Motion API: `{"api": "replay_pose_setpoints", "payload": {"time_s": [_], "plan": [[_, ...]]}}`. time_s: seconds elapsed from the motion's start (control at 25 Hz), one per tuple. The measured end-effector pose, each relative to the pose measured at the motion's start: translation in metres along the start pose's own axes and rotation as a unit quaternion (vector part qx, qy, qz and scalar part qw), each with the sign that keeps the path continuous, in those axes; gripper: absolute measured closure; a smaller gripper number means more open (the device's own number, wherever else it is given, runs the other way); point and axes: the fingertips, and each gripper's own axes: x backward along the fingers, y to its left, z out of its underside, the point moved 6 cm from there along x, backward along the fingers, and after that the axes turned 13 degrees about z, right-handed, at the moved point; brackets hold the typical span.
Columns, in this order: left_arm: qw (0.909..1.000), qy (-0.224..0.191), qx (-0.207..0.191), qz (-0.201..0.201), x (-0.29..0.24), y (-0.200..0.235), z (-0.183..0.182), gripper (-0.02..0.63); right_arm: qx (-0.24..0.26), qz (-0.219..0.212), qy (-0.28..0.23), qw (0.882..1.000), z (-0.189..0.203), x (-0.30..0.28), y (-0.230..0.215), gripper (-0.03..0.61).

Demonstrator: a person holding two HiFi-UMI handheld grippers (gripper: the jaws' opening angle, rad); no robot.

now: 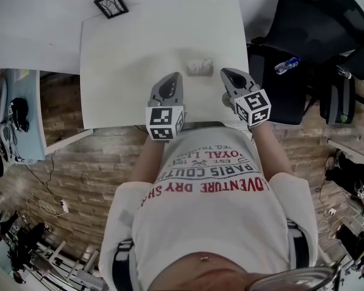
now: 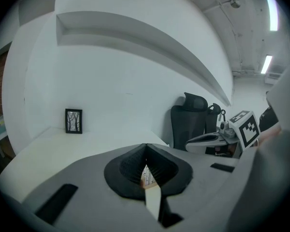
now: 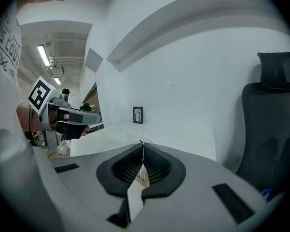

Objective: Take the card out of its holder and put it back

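The white table (image 1: 121, 71) lay ahead of and below both tools, and nothing on it was being handled. The work therefore looked to be between steps, either not yet begun or already done, and the pictures did not settle which. If the card was to come out next, both sets of jaws would need to part. One tool would reach forward to pin the holder, and the other would pinch the card's free edge and draw it straight out along the sleeve.

The left gripper (image 2: 145, 146) hung over the table's near edge, its jaws together at the tips with nothing between them. The right gripper (image 3: 142, 144), beside it to its right and not touching it, was closed tip to tip as well. No card showed in its seam, though something very thin there would be hard to see.

The card holder (image 1: 200, 67) lay flat on the table just beyond the two tips, between them and nearer the right one, touched by neither. Whether the card sat inside it could not be told.
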Motion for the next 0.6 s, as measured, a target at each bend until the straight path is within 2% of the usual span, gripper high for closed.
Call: {"api": "replay_pose_setpoints", "payload": {"time_s": [0.32,0.6], "plan": [[0.9999,-0.007,-0.006,0.011,0.014,-0.005,0.006,0.589,-0.043,0.111,-0.011,0.993,0.004,0.025,0.014,0.552],[0.9997,-0.015,-0.011,0.013,0.022,-0.006,0.005,0.589,-0.046,0.13,-0.011,0.99,0.004,0.034,0.025,0.554]]}}
